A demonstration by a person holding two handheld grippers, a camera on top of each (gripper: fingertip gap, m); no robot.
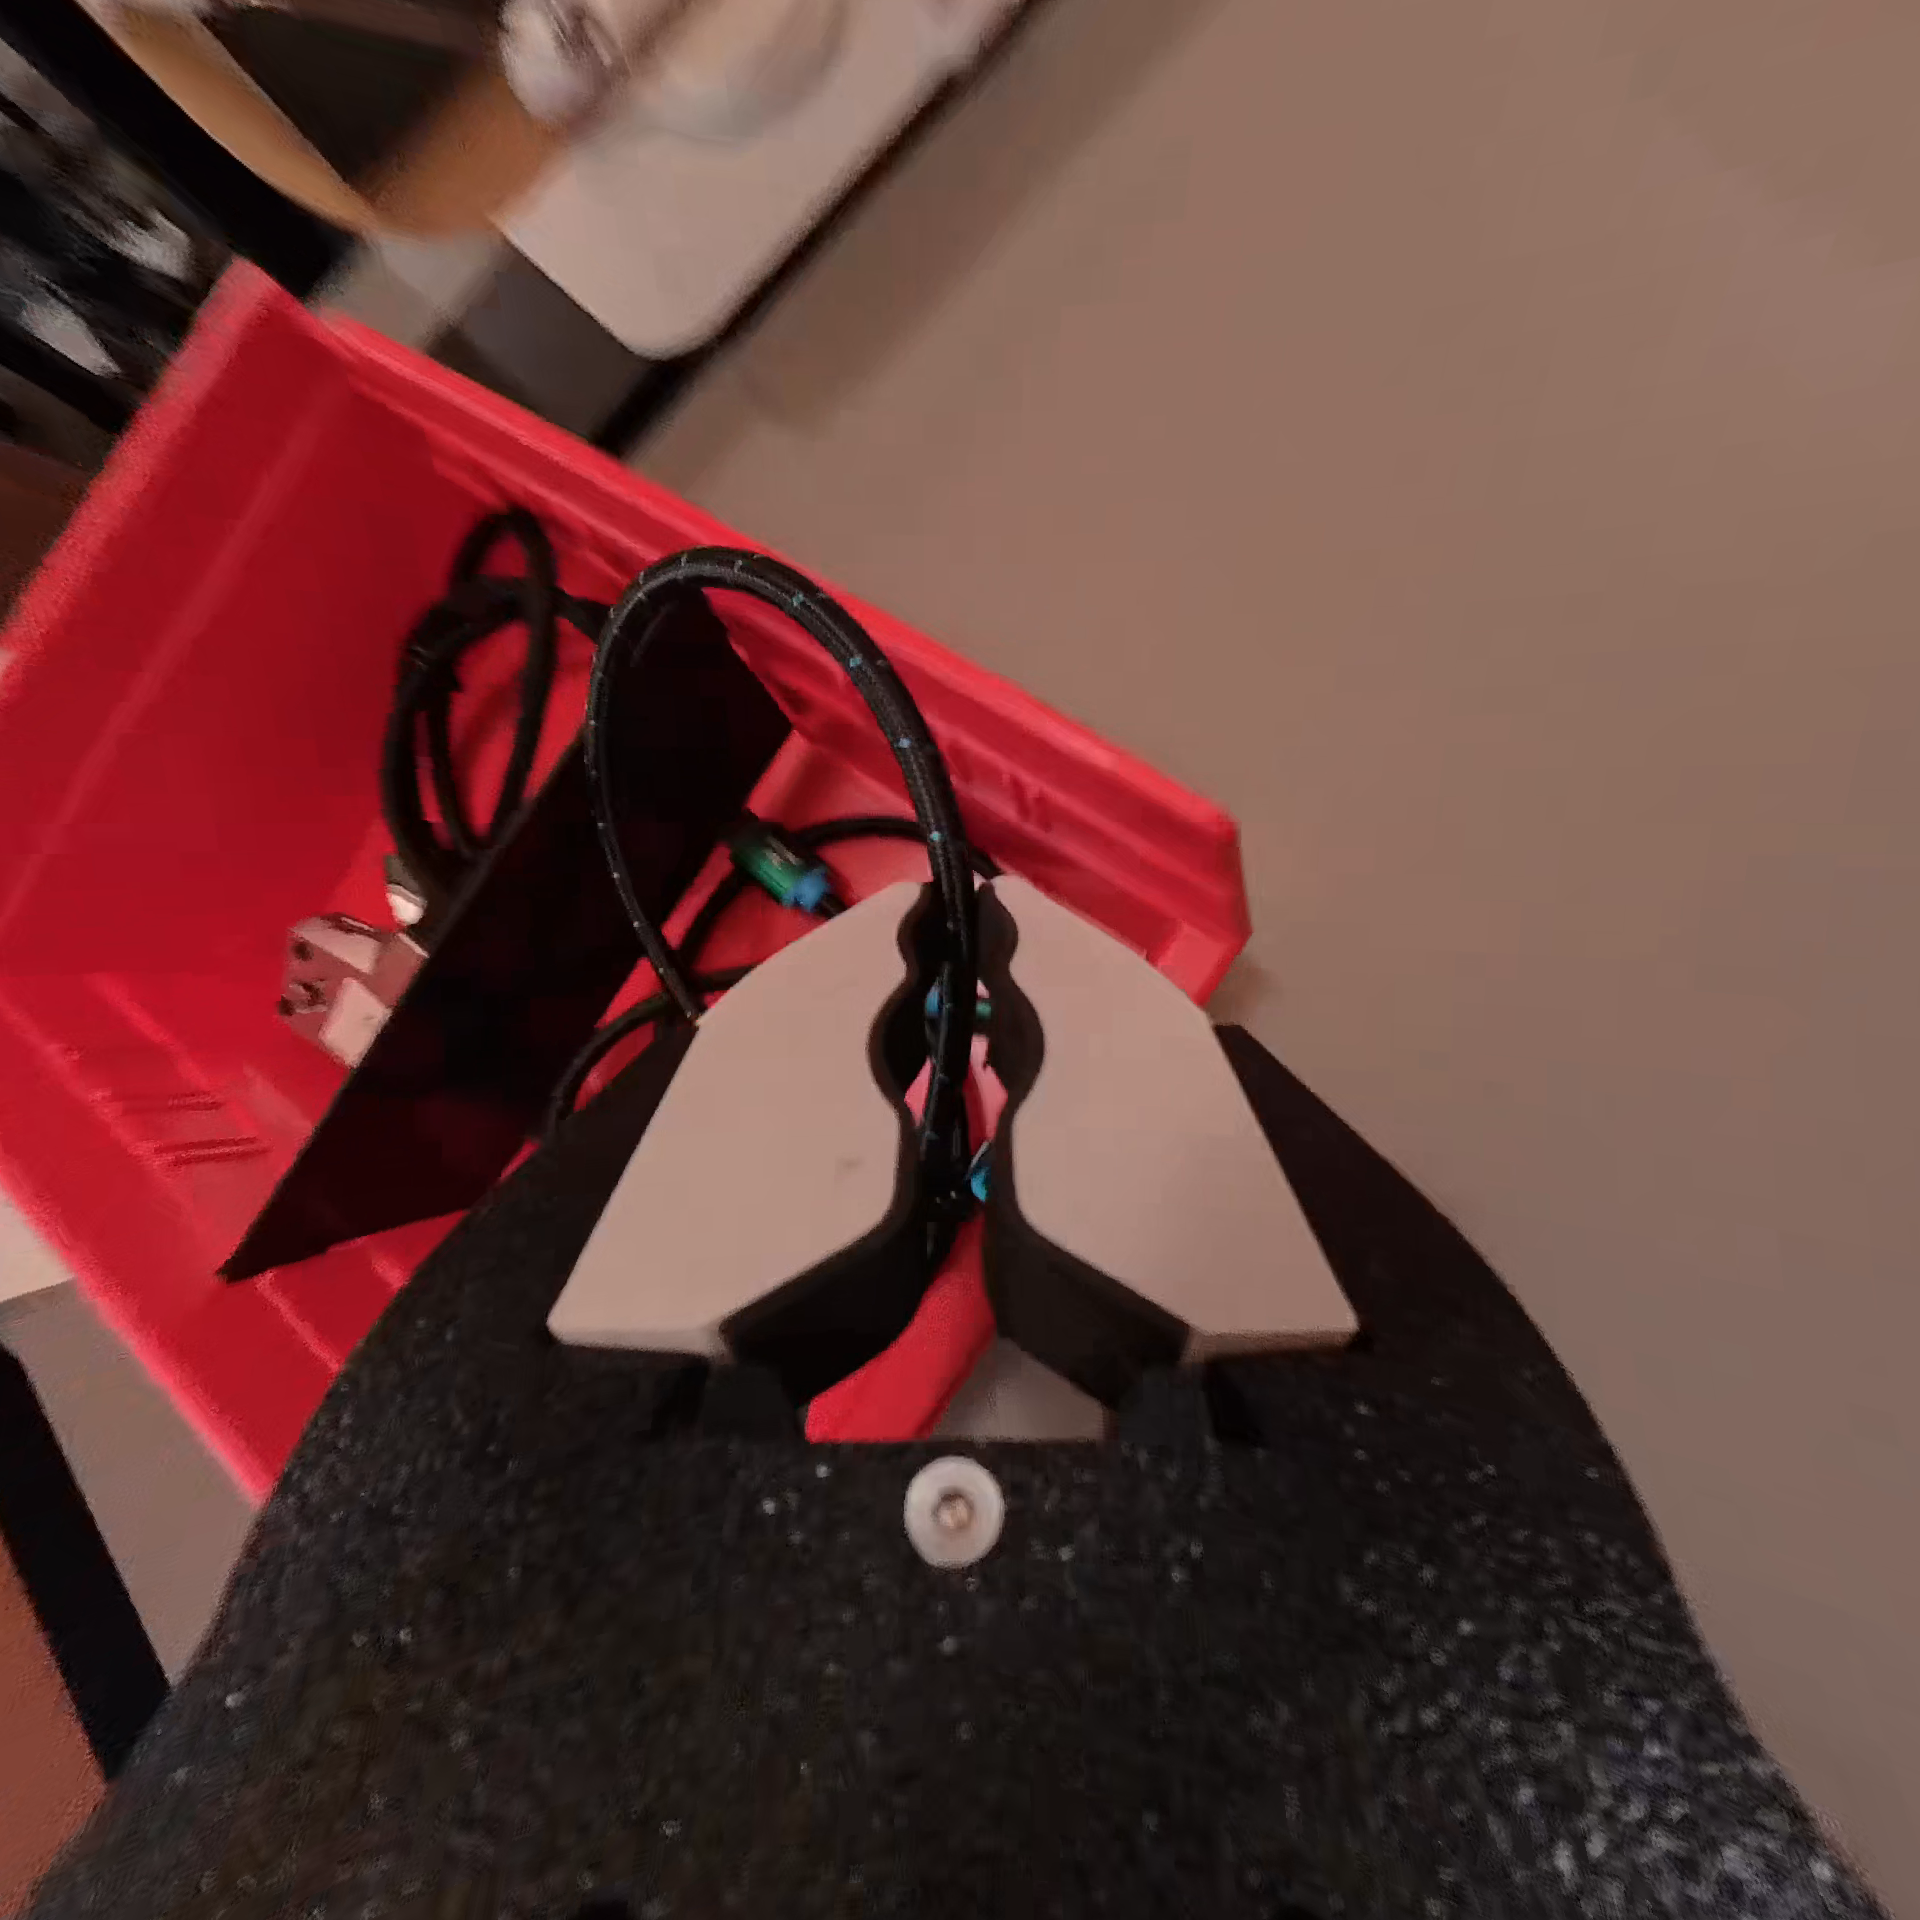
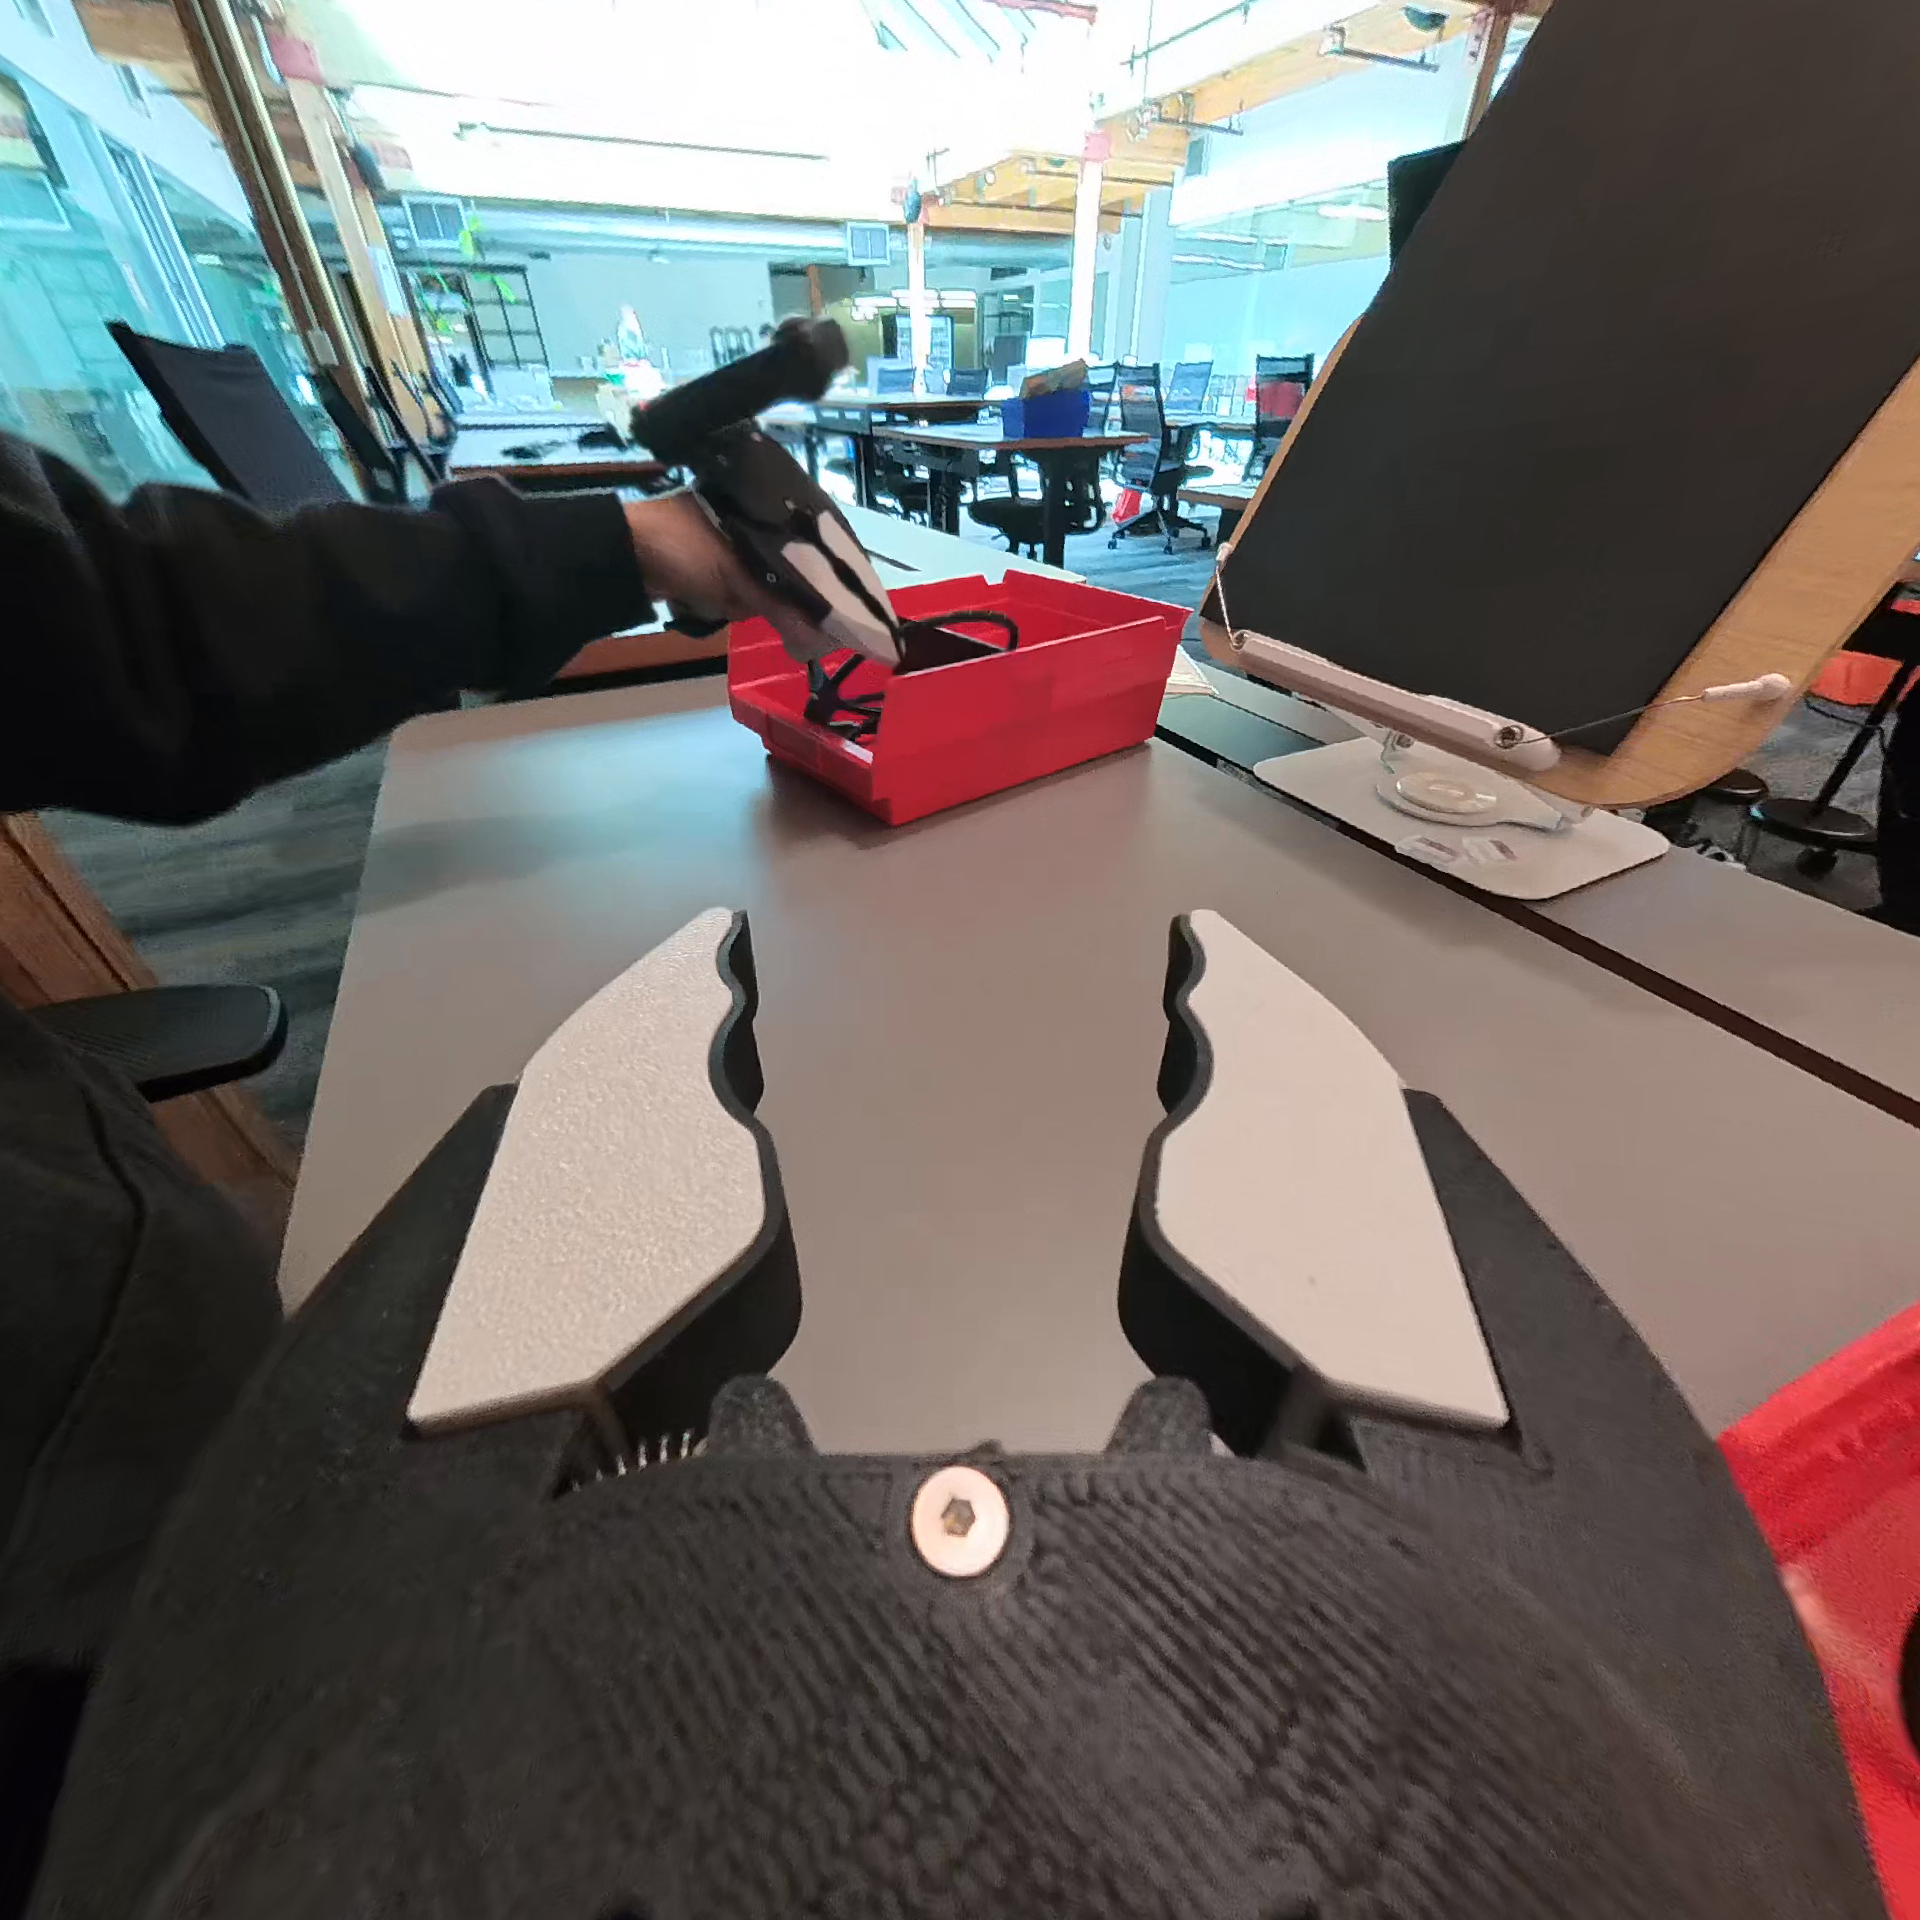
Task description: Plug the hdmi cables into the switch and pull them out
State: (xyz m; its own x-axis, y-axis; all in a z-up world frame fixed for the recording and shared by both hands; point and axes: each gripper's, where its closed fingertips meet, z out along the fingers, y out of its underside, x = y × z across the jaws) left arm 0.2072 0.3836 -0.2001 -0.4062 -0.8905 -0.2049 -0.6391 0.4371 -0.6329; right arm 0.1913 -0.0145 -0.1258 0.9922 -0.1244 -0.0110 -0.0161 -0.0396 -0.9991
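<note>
my left gripper [image 1: 951,1039] has its jaws pinched narrow on a black braided hdmi cable [image 1: 914,748] with blue flecks; the cable runs down between the jaws and arcs up and over into the red bin [image 1: 1101,821]. inside that bin, a dark divider [image 1: 582,935] stands slantwise across it, a second coil of black cable [image 1: 468,707] lies on the far side of the divider, a green and blue plug [image 1: 779,868] sits just beyond my jaw tips, and a pale metal piece [image 1: 343,987] rests beside the divider; i cannot tell whether that is the switch. my right gripper [image 2: 956,935] hovers with its jaws spread wide and holding nothing, well short of the bin [image 2: 997,727] on the grey worktop [image 2: 582,852]. from there i see the left gripper [image 2: 842,592] dipping into the bin, held by a hand [image 2: 675,551] in a dark sleeve. right of the bin a dark board on a stand [image 2: 1558,364] leans back.
</note>
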